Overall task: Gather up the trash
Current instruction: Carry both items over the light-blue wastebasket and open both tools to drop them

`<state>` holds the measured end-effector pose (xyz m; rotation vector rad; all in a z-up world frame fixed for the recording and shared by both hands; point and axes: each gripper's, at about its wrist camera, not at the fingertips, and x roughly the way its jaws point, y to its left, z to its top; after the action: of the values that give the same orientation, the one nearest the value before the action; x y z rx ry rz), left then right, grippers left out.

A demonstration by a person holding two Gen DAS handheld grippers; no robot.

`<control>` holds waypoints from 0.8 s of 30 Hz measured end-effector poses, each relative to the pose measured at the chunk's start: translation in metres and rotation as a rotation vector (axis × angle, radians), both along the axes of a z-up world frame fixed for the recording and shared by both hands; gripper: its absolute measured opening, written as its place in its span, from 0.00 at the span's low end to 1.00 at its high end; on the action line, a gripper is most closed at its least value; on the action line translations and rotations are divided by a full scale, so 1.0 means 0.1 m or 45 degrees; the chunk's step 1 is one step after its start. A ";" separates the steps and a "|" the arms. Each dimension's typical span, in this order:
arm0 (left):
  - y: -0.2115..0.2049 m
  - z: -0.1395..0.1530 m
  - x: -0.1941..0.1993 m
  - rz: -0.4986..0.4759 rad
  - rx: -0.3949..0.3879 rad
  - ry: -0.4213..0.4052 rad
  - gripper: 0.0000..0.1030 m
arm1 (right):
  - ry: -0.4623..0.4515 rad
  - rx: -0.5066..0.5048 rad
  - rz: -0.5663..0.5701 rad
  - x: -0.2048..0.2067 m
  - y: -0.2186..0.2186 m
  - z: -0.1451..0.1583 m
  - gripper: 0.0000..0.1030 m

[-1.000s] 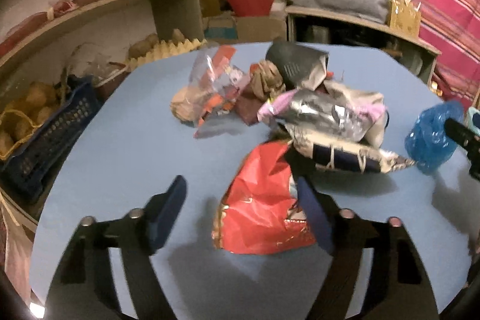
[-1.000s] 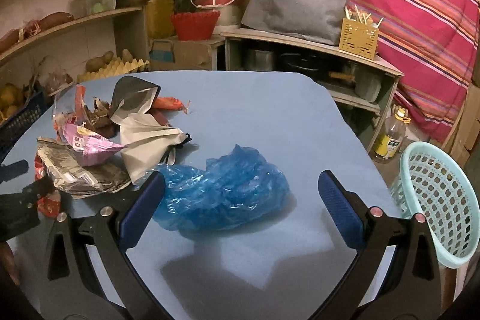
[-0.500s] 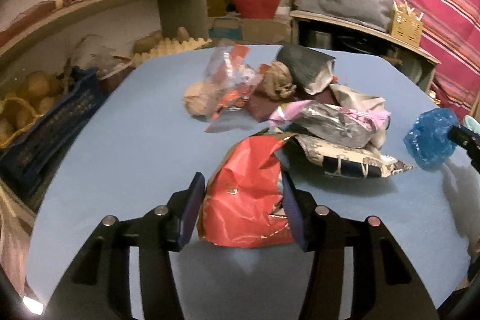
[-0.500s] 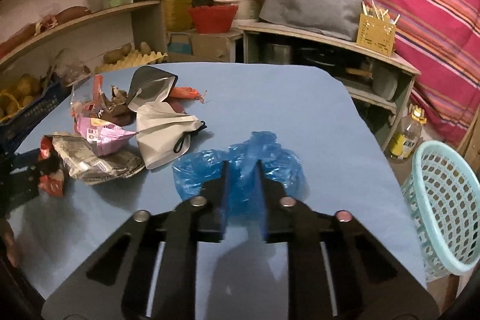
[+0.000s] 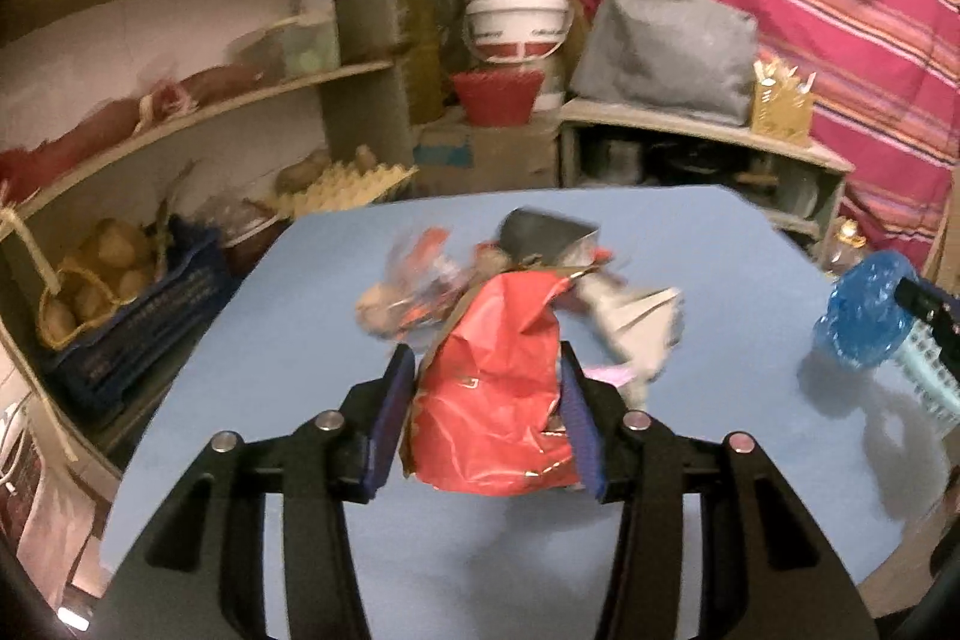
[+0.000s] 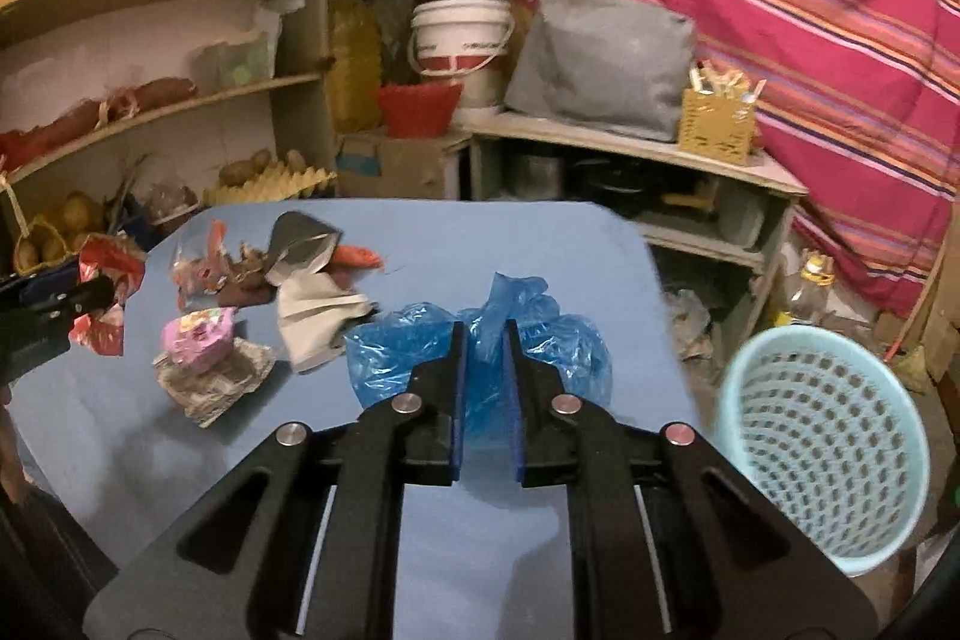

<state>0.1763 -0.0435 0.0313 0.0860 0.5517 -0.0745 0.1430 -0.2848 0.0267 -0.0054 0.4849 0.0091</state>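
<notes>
Dim warm light, motion blur, fisheye bending at dark edges.

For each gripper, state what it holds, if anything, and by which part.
Left gripper: red wrapper, clamped across its lower half. Right gripper: blue plastic bag, pinched at its bunched middle.

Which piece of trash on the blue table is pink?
The small pink wrapper, lying on top of the crumpled silver printed wrapper. The neighbouring pieces are grey, white, red or blue.
</notes>
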 end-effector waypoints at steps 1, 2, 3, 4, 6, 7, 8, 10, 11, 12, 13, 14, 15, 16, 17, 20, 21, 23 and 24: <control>-0.08 0.03 -0.01 -0.017 -0.003 -0.008 0.46 | -0.007 -0.001 -0.017 -0.04 -0.09 0.02 0.11; -0.19 0.05 -0.01 -0.040 -0.004 -0.016 0.46 | -0.013 -0.003 -0.037 -0.08 -0.18 0.05 0.11; -0.30 0.08 -0.02 -0.063 -0.003 -0.023 0.46 | -0.020 0.000 -0.065 -0.13 -0.32 0.08 0.11; -0.45 0.11 -0.02 -0.098 -0.005 -0.029 0.46 | -0.024 0.005 -0.089 -0.16 -0.43 0.11 0.11; -0.69 0.14 -0.02 -0.153 -0.008 -0.034 0.46 | -0.036 0.013 -0.151 -0.25 -0.71 0.18 0.11; -0.85 0.15 -0.01 -0.184 -0.015 -0.034 0.46 | -0.039 0.016 -0.170 -0.28 -0.81 0.20 0.11; -0.99 0.16 0.00 -0.209 -0.023 -0.033 0.46 | -0.047 0.020 -0.203 -0.33 -0.97 0.25 0.11; -1.25 0.20 0.03 -0.256 -0.049 -0.033 0.45 | -0.053 0.021 -0.254 -0.39 -1.21 0.31 0.11; -1.35 0.21 0.02 -0.270 -0.055 -0.035 0.45 | -0.051 0.022 -0.269 -0.41 -1.29 0.32 0.11; -1.48 0.23 0.03 -0.293 -0.062 -0.039 0.45 | -0.049 0.028 -0.292 -0.44 -1.44 0.35 0.11; -1.63 0.25 0.03 -0.318 -0.066 -0.044 0.45 | -0.045 0.033 -0.307 -0.45 -1.54 0.36 0.11; -1.76 0.27 0.03 -0.338 -0.071 -0.049 0.45 | -0.043 0.040 -0.327 -0.47 -1.68 0.36 0.11; -1.92 0.29 0.03 -0.367 -0.079 -0.056 0.45 | -0.036 0.045 -0.343 -0.48 -1.80 0.35 0.11; -2.04 0.30 0.03 -0.385 -0.082 -0.061 0.45 | -0.029 0.049 -0.357 -0.49 -1.87 0.34 0.11; -2.17 0.31 0.02 -0.406 -0.084 -0.069 0.45 | -0.012 0.060 -0.378 -0.49 -2.00 0.31 0.11; -2.56 0.28 0.02 -0.468 -0.086 -0.065 0.45 | 0.036 0.092 -0.413 -0.47 -2.28 0.18 0.11; -2.71 0.25 0.04 -0.493 -0.086 -0.055 0.45 | 0.043 0.094 -0.429 -0.47 -2.34 0.15 0.11; -2.93 0.19 0.06 -0.520 -0.083 -0.040 0.45 | 0.059 0.113 -0.472 -0.45 -2.50 0.05 0.11; -3.05 0.15 0.08 -0.535 -0.083 -0.032 0.45 | 0.063 0.129 -0.477 -0.45 -2.55 0.02 0.11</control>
<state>0.1841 -0.3483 0.0462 0.1379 0.4989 -0.4998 0.0980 -0.5401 0.0289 0.1856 0.5285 -0.3339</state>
